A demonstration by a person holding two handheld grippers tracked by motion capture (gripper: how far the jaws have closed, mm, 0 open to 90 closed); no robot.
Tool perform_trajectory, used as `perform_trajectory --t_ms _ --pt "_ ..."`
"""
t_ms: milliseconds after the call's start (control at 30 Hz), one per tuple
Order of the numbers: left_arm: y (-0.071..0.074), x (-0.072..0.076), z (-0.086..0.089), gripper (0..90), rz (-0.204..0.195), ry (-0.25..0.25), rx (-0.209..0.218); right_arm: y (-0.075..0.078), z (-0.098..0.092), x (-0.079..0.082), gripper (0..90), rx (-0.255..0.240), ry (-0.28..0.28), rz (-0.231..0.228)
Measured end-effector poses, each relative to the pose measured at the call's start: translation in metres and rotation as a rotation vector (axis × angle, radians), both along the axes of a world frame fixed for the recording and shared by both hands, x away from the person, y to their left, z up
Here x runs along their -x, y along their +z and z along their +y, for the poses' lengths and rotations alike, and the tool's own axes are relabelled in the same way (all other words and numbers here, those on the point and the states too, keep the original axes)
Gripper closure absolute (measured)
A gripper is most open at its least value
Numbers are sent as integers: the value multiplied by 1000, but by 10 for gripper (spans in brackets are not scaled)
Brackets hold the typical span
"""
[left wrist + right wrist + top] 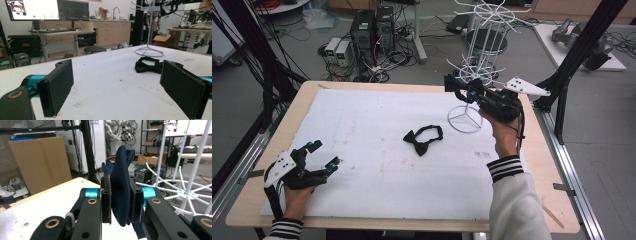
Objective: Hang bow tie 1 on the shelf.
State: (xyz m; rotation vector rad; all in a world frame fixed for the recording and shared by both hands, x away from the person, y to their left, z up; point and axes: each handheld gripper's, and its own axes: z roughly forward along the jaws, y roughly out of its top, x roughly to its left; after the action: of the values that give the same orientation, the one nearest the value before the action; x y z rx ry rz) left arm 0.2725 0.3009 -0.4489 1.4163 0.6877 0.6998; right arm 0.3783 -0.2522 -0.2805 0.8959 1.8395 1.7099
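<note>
1. My right gripper is raised beside the white wire rack, its jaws clamped on a dark navy bow tie. The cloth bulges up and out between the pads.
2. My left gripper rests low on the table at the near left, its jaws wide apart with nothing between them.
3. A second bow tie, black, lies flat mid-table, near the rack's ring base and well apart from the left gripper.
4. Handling estimate: a light, soft fabric that folds under pressure; not fragile, unlikely to slip on the pads' matte faces.
5. Best hold, I judge: at the centre knot, leaving the strap loop free for a rack prong.
6. The rack is thin, stiff, coated wire; it looks light and could tip if snagged.
</note>
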Motion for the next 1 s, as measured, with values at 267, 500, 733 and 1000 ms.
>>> perform_trajectory --t_ms 267,500,733,1000 --pt "-3 1 -1 122 -2 2 -6 -2 -3 -5 772 -3 -35 8" --pt "-6 1 1 122 -2 12 10 -6 -6 -12 771 -16 -47 24" --pt "-7 4 0 122 -22 20 8 -12 -6 -21 766 -42 -64 30" --pt "-7 5 1 122 -27 18 7 -16 -10 -27 761 -22 -89 38"
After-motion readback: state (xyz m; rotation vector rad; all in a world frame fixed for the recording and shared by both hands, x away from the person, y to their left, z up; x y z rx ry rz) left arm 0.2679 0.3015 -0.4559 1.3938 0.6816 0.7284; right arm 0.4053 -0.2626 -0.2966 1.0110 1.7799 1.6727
